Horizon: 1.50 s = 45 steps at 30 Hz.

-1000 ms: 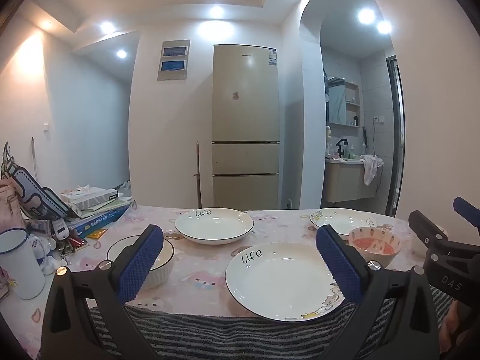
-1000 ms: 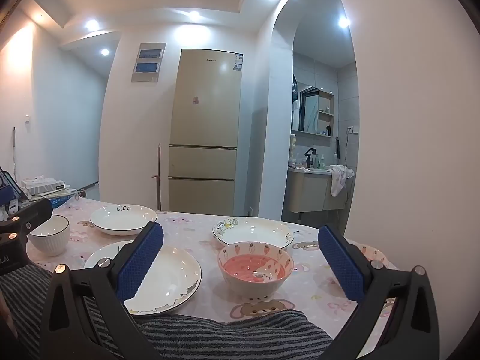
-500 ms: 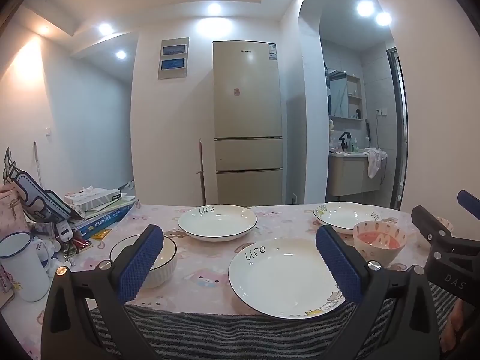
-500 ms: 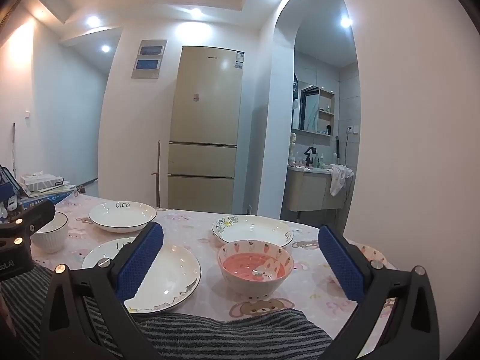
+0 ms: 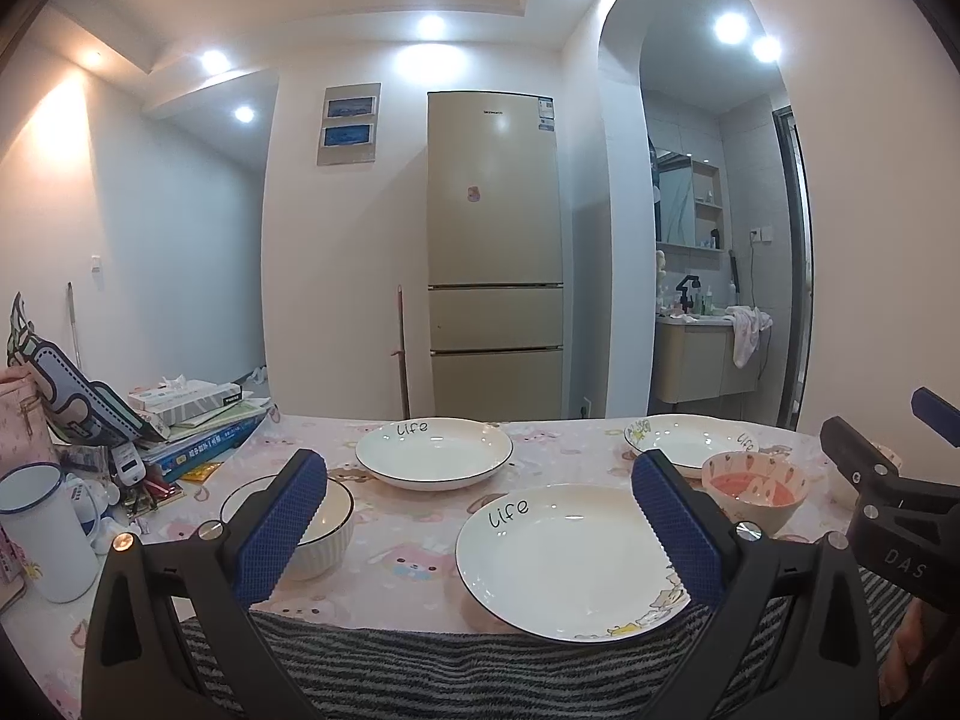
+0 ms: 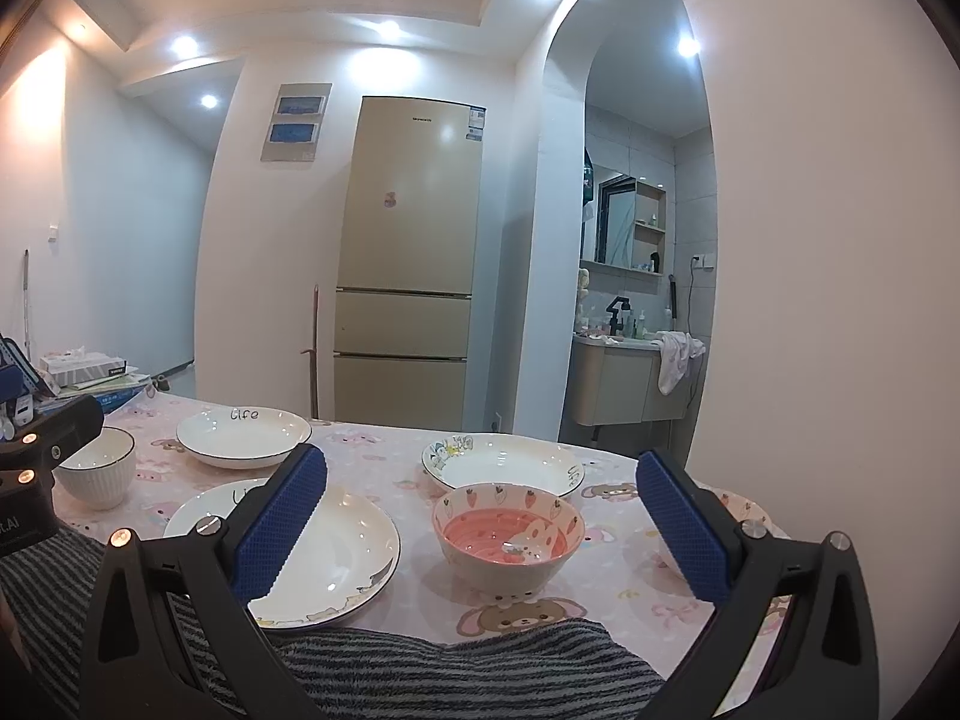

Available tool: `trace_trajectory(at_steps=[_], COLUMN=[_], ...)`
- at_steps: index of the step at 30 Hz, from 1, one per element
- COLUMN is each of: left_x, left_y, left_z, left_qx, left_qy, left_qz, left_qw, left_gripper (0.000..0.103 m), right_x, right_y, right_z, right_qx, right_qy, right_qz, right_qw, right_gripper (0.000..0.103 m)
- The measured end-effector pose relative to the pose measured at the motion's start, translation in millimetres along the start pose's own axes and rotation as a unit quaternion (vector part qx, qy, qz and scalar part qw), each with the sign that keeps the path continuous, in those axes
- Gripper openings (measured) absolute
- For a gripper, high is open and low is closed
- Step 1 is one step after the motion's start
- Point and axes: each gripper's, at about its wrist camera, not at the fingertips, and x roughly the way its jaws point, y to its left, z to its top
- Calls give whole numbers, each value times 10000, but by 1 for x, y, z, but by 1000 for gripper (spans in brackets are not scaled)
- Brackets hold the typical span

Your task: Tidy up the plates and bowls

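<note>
Three white "life" plates lie on the pink tablecloth (image 5: 414, 534): a near one (image 5: 564, 558), one behind it (image 5: 433, 451), and one at the far right (image 5: 690, 438). A white ribbed bowl (image 5: 321, 531) sits at the near left. A pink strawberry bowl (image 5: 756, 487) sits at the right. In the right wrist view the pink bowl (image 6: 509, 534) is straight ahead, with the near plate (image 6: 336, 552) to its left. My left gripper (image 5: 480, 534) is open and empty above the table's front edge. My right gripper (image 6: 483, 534) is open and empty too.
A white enamel mug (image 5: 45, 531), stacked books and a tissue box (image 5: 192, 402) crowd the table's left side. A striped grey cloth (image 5: 456, 672) lies along the front edge. A fridge (image 5: 495, 252) and a bathroom archway stand behind.
Both views have shifted slightly, so the table sits a little lower in frame. Both grippers stay open. No dish has moved.
</note>
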Motion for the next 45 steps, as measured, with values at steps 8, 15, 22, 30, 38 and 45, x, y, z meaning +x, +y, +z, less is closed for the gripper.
trace_trajectory(at_steps=[8,15,22,30,38,45], left_x=[1,1,1,1,1,4], left_y=[-1,-1,-2,-2,-2,2], left_z=[2,3,7,7,5,3], left_qx=[39,41,61,103,119,62], left_qy=[29,31,59,72,3,119], left_qz=[12,13,-27,-33,-29,51], left_qw=[10000,10000,10000,9999,9999,9999], left_gripper=[103,103,103,103,103,103], right_x=[-1,-1,2,-3,-4,-3], right_y=[0,0,1,-5,-6,-7], right_z=[0,2,2,2,1,0], right_qx=[-5,-5,-21,172,200,190], right_qy=[11,0,94,-105,-90,-24], right_qz=[-6,-14,-7,52,92,93], right_qw=[10000,10000,10000,9998,9997,9998], right_gripper=[103,103,103,103,103,103])
